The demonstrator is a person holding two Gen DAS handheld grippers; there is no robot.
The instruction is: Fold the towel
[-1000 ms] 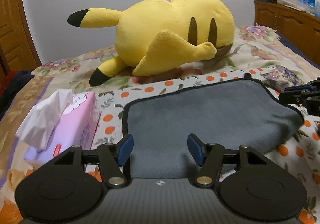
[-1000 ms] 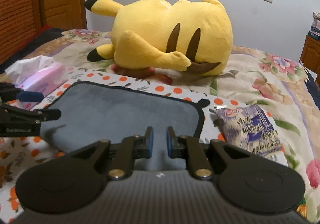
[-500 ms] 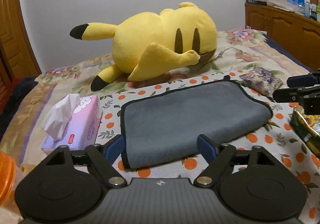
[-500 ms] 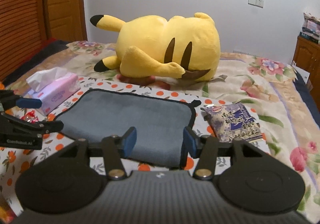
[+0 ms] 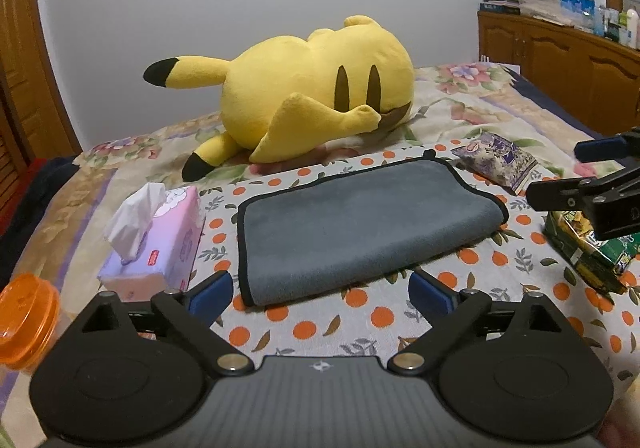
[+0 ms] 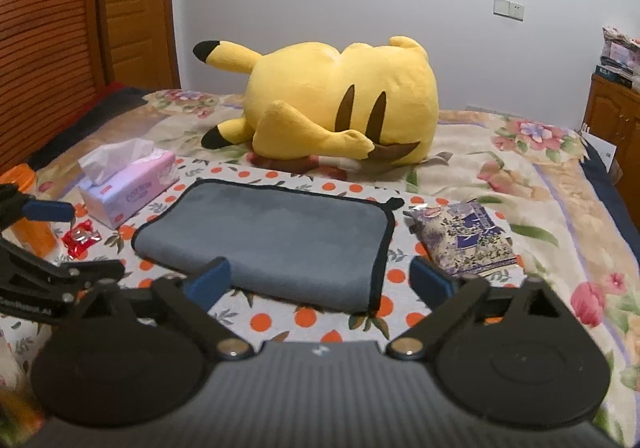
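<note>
A grey towel with black edging [image 5: 360, 224] lies folded flat on the orange-dotted cloth on the bed; it also shows in the right wrist view [image 6: 276, 240]. My left gripper [image 5: 320, 292] is open and empty, held back from the towel's near edge. My right gripper [image 6: 320, 280] is open and empty, just short of the towel's near edge. The right gripper shows at the right of the left wrist view [image 5: 592, 184]. The left gripper shows at the left of the right wrist view [image 6: 48, 240].
A big yellow plush [image 5: 312, 96] lies behind the towel. A pink tissue box [image 5: 156, 236] and an orange jar [image 5: 24, 316] are at the left. A purple snack bag [image 6: 464, 240] and a green packet [image 5: 588, 252] are at the right. A red wrapper [image 6: 82, 238] lies near the tissue box.
Both grippers have opened wide, let go of the towel and pulled back and up from it. The towel now lies folded and still on the cloth.
</note>
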